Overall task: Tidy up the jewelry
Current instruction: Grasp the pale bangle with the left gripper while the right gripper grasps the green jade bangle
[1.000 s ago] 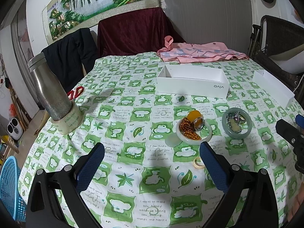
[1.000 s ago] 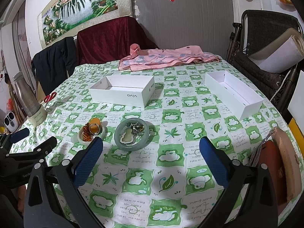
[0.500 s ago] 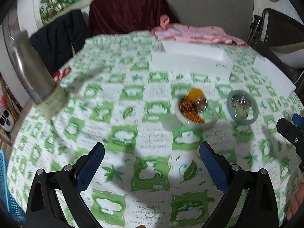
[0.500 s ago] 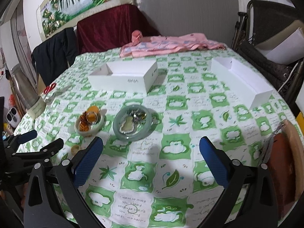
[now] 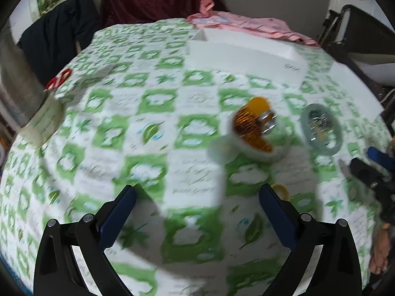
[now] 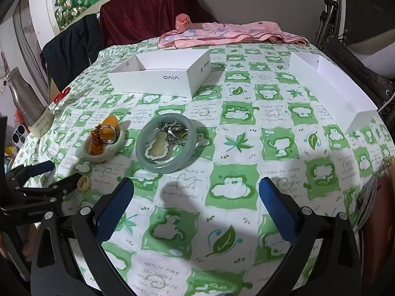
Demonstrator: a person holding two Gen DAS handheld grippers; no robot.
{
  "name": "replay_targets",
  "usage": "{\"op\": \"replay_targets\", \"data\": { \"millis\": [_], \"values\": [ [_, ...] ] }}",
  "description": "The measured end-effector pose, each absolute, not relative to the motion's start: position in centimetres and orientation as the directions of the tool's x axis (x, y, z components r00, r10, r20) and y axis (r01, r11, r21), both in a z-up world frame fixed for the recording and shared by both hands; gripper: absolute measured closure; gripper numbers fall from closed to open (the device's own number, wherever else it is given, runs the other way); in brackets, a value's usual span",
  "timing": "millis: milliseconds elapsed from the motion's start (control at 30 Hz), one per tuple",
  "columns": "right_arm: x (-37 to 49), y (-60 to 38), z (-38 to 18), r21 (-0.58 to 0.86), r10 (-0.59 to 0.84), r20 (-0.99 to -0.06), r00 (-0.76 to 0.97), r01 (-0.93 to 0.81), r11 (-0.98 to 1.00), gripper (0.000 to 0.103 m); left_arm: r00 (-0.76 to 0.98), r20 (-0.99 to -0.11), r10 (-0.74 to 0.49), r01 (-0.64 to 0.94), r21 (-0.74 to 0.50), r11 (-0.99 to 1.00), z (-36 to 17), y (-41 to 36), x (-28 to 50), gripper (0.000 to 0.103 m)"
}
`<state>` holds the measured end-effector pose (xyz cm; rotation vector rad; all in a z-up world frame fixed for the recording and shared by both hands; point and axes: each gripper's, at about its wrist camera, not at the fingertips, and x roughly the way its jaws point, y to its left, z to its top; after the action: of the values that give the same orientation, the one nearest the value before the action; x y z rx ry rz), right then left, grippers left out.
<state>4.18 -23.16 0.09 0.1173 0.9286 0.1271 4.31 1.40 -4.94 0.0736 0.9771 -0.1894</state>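
A pale bangle (image 6: 103, 156) holds amber beads, an orange stone and a silver ring; in the blurred left wrist view this bangle (image 5: 259, 154) lies ahead of my fingers. A grey-green jade bangle (image 6: 166, 166) (image 5: 323, 148) rings a pendant and silver chains. A small cream ring (image 6: 84, 183) (image 5: 281, 191) lies on the cloth beside my left gripper's right finger. My left gripper (image 5: 197, 214) is open and empty, low over the cloth. My right gripper (image 6: 196, 202) is open and empty, just short of the jade bangle. The left gripper (image 6: 53, 171) also shows in the right wrist view.
An open white vivo box (image 6: 160, 74) (image 5: 246, 51) stands behind the jewelry, a second white box (image 6: 330, 86) at the right. A steel bottle (image 6: 27, 103) (image 5: 22, 93) stands at the left edge beside red scissors (image 6: 61, 93). Pink cloth (image 6: 229, 34) lies at the back.
Both grippers have dropped lower and moved forward toward the jewelry. The left view is now blurred, and the cream ring sits by its right finger. Both stay open.
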Motion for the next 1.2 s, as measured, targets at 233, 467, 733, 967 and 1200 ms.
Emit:
{"op": "replay_targets", "data": {
  "millis": [233, 467, 733, 967, 1200],
  "values": [
    [4.4, -23.7, 0.0, 0.173, 0.182, -0.785, 0.592, -0.073, 0.982, 0.007, 0.553, -0.816, -0.166, 0.354, 0.05, 0.934, -5.1, -3.0, 6.1, 0.013],
    [4.6, -24.1, 0.1, 0.194, 0.204, -0.774, 0.599, -0.083, 0.978, 0.007, 0.544, -0.801, -0.25, 0.371, -0.039, 0.928, -4.7, -2.0, 7.9, 0.041],
    [6.8, -21.1, 0.1, 0.115, 0.203, -0.784, 0.586, -0.185, 0.976, 0.007, 0.573, -0.774, -0.268, 0.281, -0.122, 0.952, -3.7, 1.1, 9.0, 0.042],
    [8.6, -18.4, -1.0, 0.015, 0.164, -0.811, 0.562, -0.259, 0.966, 0.022, 0.56, -0.781, -0.276, 0.288, -0.129, 0.949, -4.0, 1.4, 9.3, 0.042],
    [8.4, -19.4, -0.6, 0.08, 0.213, -0.785, 0.583, -0.245, 0.966, 0.035, 0.565, -0.776, -0.28, 0.308, -0.116, 0.944, -4.0, 0.8, 9.5, 0.044]
  ]
}}
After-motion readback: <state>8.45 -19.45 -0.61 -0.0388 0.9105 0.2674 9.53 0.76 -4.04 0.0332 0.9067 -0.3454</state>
